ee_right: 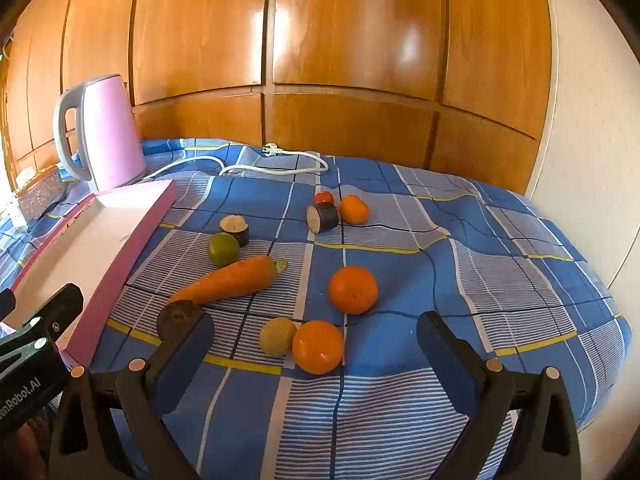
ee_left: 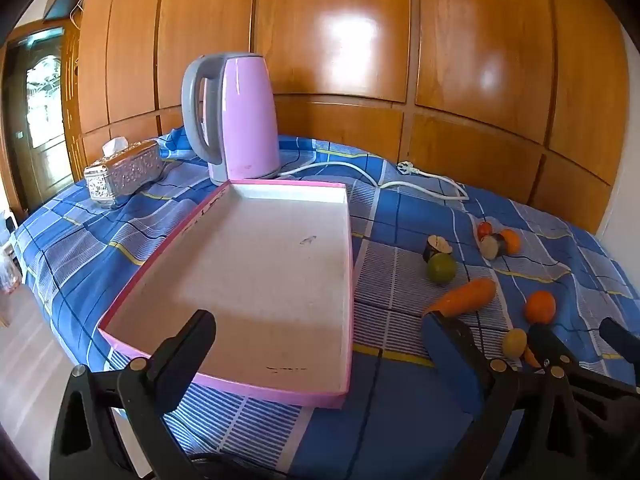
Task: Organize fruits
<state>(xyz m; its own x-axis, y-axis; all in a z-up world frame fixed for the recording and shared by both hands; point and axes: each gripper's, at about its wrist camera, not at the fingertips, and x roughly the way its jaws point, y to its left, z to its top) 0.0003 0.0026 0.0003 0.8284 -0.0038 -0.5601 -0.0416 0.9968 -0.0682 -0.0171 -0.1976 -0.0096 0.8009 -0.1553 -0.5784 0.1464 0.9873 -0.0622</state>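
Fruits [ee_right: 352,290] lie scattered just ahead of the right gripper [ee_right: 316,344], its jaws wide and empty; the left gripper [ee_left: 320,332], equally wide, hovers over the pink tray [ee_left: 348,368].

In the right wrist view, a dark round piece [ee_right: 176,316] near the carrot's tip [ee_right: 228,282] is half hidden behind a gripper finger [ee_right: 188,344]; what it is cannot be told. The tissue box [ee_right: 38,198] is cut off at the left edge. In the left wrist view, a small orange fruit [ee_left: 531,357] hides behind a black finger [ee_left: 550,346].
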